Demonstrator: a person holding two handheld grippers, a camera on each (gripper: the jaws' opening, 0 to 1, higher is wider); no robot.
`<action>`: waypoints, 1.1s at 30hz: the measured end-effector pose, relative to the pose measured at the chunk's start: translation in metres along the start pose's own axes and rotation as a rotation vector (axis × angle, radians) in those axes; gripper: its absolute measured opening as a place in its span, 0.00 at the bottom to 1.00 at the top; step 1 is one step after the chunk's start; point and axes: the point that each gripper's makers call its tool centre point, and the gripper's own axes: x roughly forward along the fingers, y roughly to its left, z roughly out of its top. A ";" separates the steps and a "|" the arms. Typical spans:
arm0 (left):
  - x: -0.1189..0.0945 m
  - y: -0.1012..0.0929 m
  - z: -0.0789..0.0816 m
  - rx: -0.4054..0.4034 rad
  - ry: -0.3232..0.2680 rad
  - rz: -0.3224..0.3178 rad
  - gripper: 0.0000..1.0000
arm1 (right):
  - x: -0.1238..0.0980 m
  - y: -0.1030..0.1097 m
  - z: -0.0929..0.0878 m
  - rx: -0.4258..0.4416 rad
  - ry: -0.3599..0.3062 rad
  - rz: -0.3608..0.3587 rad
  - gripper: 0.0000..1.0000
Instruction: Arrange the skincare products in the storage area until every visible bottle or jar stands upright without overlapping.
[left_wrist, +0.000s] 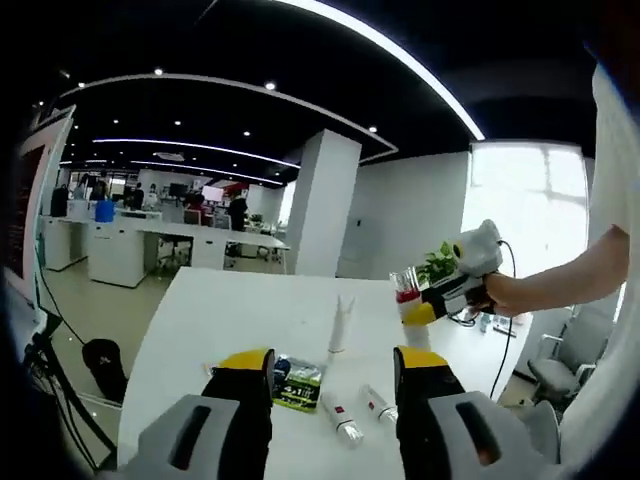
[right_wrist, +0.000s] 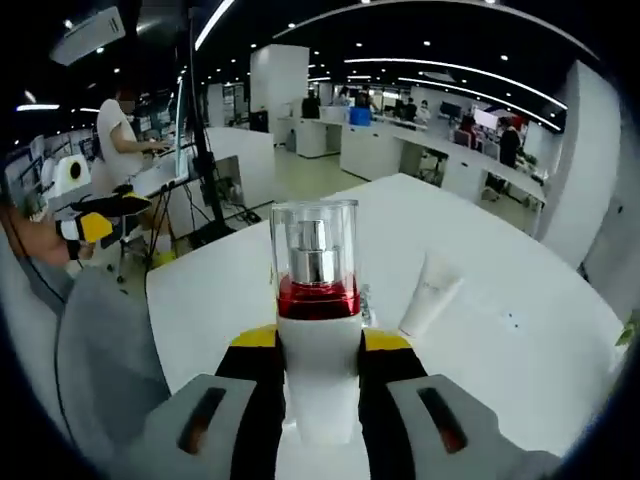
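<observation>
My right gripper (right_wrist: 318, 345) is shut on a white bottle (right_wrist: 318, 300) with a red band and a clear cap, held upright above the white table (right_wrist: 500, 350). A white tube (right_wrist: 430, 293) stands just right of it. In the left gripper view this right gripper (left_wrist: 425, 308) comes in from the right with the bottle (left_wrist: 405, 290). My left gripper (left_wrist: 333, 372) hovers open over the table's near edge (left_wrist: 230, 310). Between its jaws lie a dark item with a green label (left_wrist: 296, 384) and two small tubes (left_wrist: 342, 416) (left_wrist: 378, 403), flat on the table. Beyond them the white tube (left_wrist: 343, 325) stands upright.
The table's left edge drops to the floor, where a black stand (left_wrist: 60, 370) and cables sit. A plant (left_wrist: 438, 265) and an office chair (left_wrist: 560, 365) are past the far right. Desks, a pillar (left_wrist: 322, 205) and people lie beyond. The left gripper (right_wrist: 105, 215) shows at far left.
</observation>
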 end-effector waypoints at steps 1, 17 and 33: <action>0.001 -0.002 -0.001 -0.009 0.002 -0.015 0.50 | 0.000 0.004 0.004 0.005 -0.017 0.003 0.24; 0.010 -0.024 -0.007 -0.037 0.057 -0.163 0.64 | 0.001 0.070 0.076 0.147 -0.262 0.203 0.25; 0.009 -0.070 0.026 -0.164 0.008 -0.409 0.62 | -0.027 0.158 0.122 0.177 -0.400 0.742 0.25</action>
